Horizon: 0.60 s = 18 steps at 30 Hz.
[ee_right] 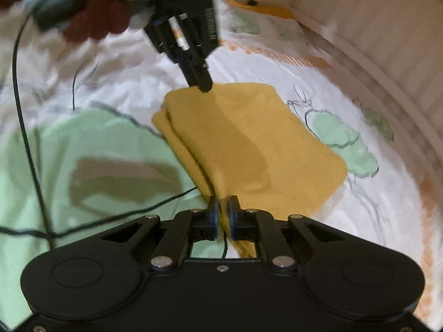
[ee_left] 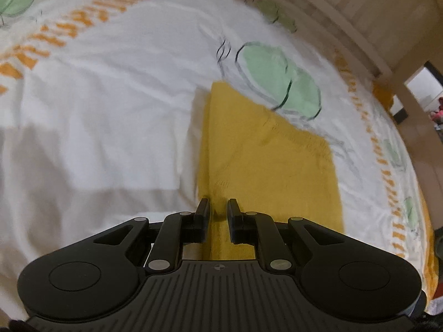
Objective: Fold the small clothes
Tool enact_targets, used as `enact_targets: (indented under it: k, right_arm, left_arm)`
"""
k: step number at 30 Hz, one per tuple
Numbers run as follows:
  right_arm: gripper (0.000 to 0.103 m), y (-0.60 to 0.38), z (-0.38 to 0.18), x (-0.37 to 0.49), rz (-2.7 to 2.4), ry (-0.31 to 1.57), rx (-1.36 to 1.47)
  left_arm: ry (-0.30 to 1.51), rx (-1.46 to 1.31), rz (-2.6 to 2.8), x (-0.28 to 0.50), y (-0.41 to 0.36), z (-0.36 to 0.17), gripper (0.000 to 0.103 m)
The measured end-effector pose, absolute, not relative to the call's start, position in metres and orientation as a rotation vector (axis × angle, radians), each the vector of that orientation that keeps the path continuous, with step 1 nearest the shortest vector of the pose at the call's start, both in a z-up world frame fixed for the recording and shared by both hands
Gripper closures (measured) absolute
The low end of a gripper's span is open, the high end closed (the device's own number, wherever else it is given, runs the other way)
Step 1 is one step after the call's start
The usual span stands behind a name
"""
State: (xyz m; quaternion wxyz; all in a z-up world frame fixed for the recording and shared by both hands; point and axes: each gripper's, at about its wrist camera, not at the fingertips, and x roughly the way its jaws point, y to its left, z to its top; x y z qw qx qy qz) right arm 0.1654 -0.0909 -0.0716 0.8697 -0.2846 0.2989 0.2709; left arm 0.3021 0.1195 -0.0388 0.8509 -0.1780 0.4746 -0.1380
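Both pairs of jaws stand narrow, each pinching fabric. Between the fingers of the right gripper (ee_right: 223, 203) sits the near corner of the mustard-yellow woven cloth (ee_right: 249, 144), its edge running down between the blue-edged pads, so the jaws are clamped on that corner. At the far corner of the same cloth, the left gripper (ee_right: 203, 84) comes down from above with its black fingers drawn together on the fabric; in its own view the left gripper's fingers leave only a slim gap with a strip of yellow fabric passing through it.

Outward from the jaws, the cloth lies folded in layers on the bed, a doubled edge showing along its left side in the right wrist view. It rests on a white bedsheet (ee_right: 133, 63) printed with pale green leaf shapes outlined in dark lines and an orange patterned border. A thin black cable (ee_right: 25, 127) loops over the sheet to the left of the right gripper and passes under it. Behind the left gripper, blurred, a dark red sleeve (ee_right: 97, 19) shows. A cream ribbed bed frame (ee_right: 382, 36) curves along the far right.
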Motion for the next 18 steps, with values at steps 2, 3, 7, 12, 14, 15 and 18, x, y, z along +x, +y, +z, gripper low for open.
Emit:
enact_targets:
  k: [2,3,7,12,14,15,18]
  right_arm:
    - [0.089,-0.105,-0.063,0.171,0.553,0.643,-0.488]
    - [0.088,-0.113,-0.059,0.175,0.538,0.647,-0.432]
    - [0.083,-0.128,-0.053,0.187,0.483,0.652,-0.319]
    - [0.083,-0.124,-0.062,0.199,0.507,0.696,-0.223]
    - [0.083,-0.126,-0.069,0.205,0.490,0.733,-0.204]
    - [0.083,-0.129,-0.073,0.209,0.459,0.758,-0.208]
    - [0.090,-0.151,-0.082,0.215,0.366,0.810,-0.135]
  left_arm:
    - [0.967,-0.368,-0.305,0.300,0.116,-0.034,0.089]
    - [0.957,-0.362,-0.310,0.299,0.113,-0.034,0.089]
    - [0.993,-0.333,-0.346,0.298,0.098,-0.045,0.089]
    - [1.110,-0.285,-0.413,0.297,0.078,-0.066,0.089]
    - [1.102,-0.250,-0.413,0.293,0.075,-0.068,0.089]
    - [1.098,-0.236,-0.417,0.292,0.074,-0.067,0.088]
    - [1.107,-0.241,-0.428,0.287,0.076,-0.067,0.088]
